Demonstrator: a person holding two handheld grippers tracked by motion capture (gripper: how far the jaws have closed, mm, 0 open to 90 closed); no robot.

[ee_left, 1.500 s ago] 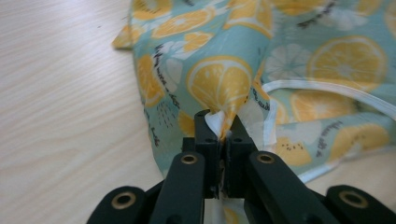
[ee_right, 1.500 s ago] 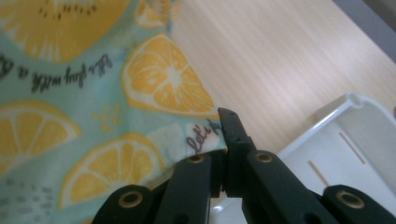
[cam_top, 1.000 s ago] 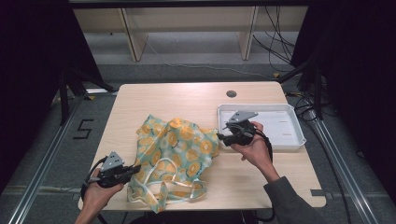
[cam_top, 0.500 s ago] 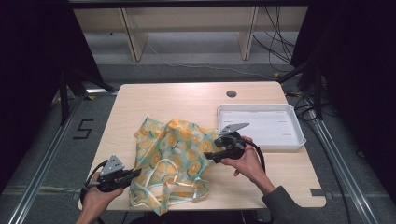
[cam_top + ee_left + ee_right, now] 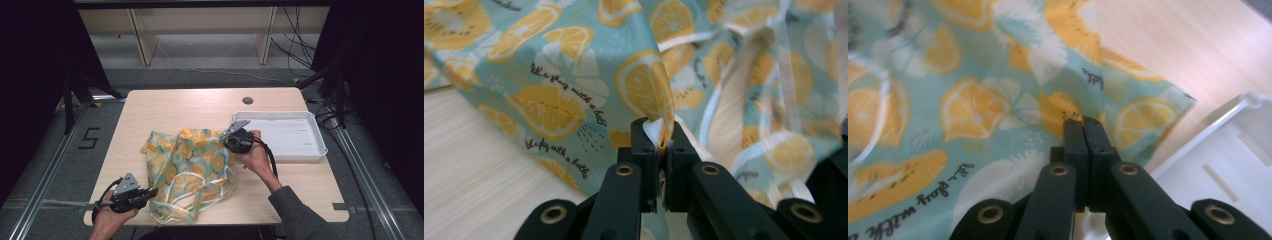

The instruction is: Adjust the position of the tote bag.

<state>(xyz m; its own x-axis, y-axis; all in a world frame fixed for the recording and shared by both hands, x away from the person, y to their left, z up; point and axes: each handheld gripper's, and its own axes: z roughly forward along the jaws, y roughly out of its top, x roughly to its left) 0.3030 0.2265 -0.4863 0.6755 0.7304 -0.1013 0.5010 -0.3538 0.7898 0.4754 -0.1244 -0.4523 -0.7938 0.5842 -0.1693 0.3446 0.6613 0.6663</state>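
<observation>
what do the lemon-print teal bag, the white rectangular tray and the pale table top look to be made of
Lemon-print teal bag: likely thin woven fabric, matte; it crumples in soft folds and pinches flat in the left gripper, with clear, glossy plastic-looking handles. White rectangular tray: probably moulded plastic, smooth, with a rounded rim. Pale table top: wood-grain surface, maybe laminate, with a low sheen.

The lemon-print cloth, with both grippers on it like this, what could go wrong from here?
The left gripper pinches only a thin fold of the lemon-print cloth, so a pull might slip it free. The right gripper has just closed at the cloth's far edge; whether it caught fabric is unclear. The white straps lie loose and could snag. The white tray sits close.
</observation>
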